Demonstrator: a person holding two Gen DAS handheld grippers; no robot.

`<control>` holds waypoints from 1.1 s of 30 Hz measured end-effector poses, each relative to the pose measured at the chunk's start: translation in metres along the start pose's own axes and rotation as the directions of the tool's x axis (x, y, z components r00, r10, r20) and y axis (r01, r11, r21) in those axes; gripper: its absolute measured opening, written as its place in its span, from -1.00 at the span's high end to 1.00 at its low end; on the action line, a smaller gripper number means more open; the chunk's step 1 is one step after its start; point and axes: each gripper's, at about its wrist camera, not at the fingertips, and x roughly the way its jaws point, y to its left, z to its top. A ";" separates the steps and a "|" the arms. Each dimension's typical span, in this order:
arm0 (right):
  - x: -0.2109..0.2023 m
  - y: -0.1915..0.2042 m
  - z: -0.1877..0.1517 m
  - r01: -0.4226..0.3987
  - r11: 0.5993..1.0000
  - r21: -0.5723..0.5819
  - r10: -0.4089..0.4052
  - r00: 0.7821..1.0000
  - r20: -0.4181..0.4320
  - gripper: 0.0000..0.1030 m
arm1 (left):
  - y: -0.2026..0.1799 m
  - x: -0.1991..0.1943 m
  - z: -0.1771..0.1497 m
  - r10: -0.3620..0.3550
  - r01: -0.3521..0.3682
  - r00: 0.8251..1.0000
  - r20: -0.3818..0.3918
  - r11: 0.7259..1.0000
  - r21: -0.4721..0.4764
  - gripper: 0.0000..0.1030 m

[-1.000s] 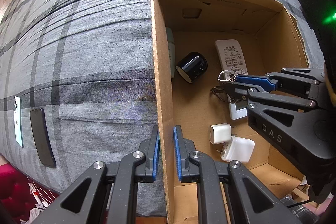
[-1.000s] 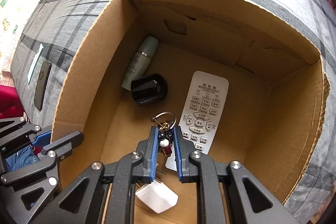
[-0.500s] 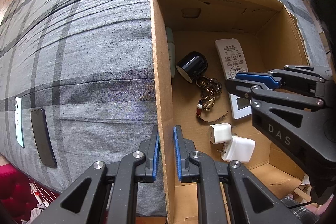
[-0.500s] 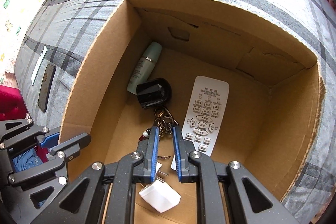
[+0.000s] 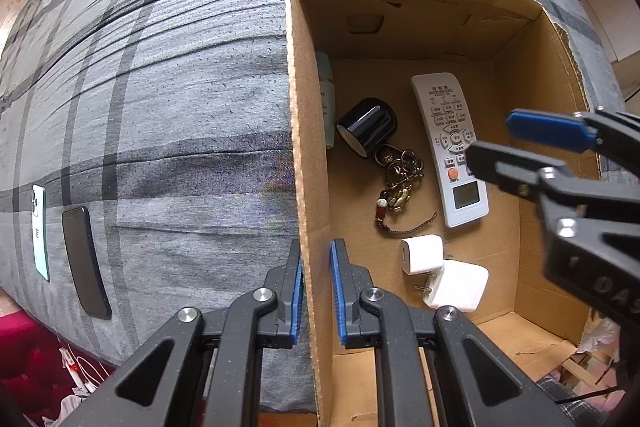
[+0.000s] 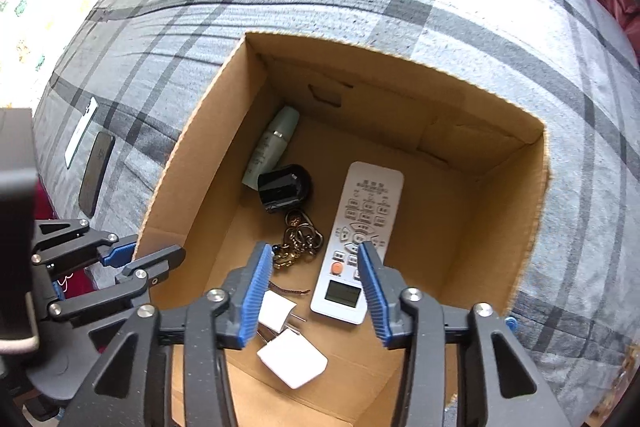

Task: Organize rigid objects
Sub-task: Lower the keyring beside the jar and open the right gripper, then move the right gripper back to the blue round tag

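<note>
Two phones point(image 5: 64, 247) lie on grey plaid bedding point(image 5: 180, 99) beside cardboard box point(image 5: 310, 163).

Grey bedcover point(image 5: 180, 107) crossed by darker grey plaid stripes; plain brown cardboard box point(image 5: 310, 147); white remote point(image 6: 360, 239) with an orange button; glossy black jar point(image 5: 368, 125); pale green bottle point(image 6: 274, 143); two white chargers point(image 5: 444, 273); brassy keychain point(image 5: 400, 179); blue pads on black grippers point(image 6: 316, 291)
</note>
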 end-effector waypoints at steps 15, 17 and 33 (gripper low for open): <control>-0.046 -0.033 -0.009 0.023 0.998 0.051 -0.028 0.995 0.095 -0.99 | -0.001 0.001 0.000 0.004 -0.004 1.000 -0.002 1.000 0.003 0.74; -0.051 -0.042 -0.010 0.022 0.998 0.067 -0.029 0.995 0.100 -0.99 | -0.001 0.001 0.000 0.005 -0.005 1.000 -0.003 1.000 0.005 0.74; -0.058 -0.121 -0.041 0.113 0.968 0.226 -0.138 0.986 0.097 -0.99 | -0.002 0.001 0.001 0.007 -0.007 1.000 -0.005 1.000 0.008 0.74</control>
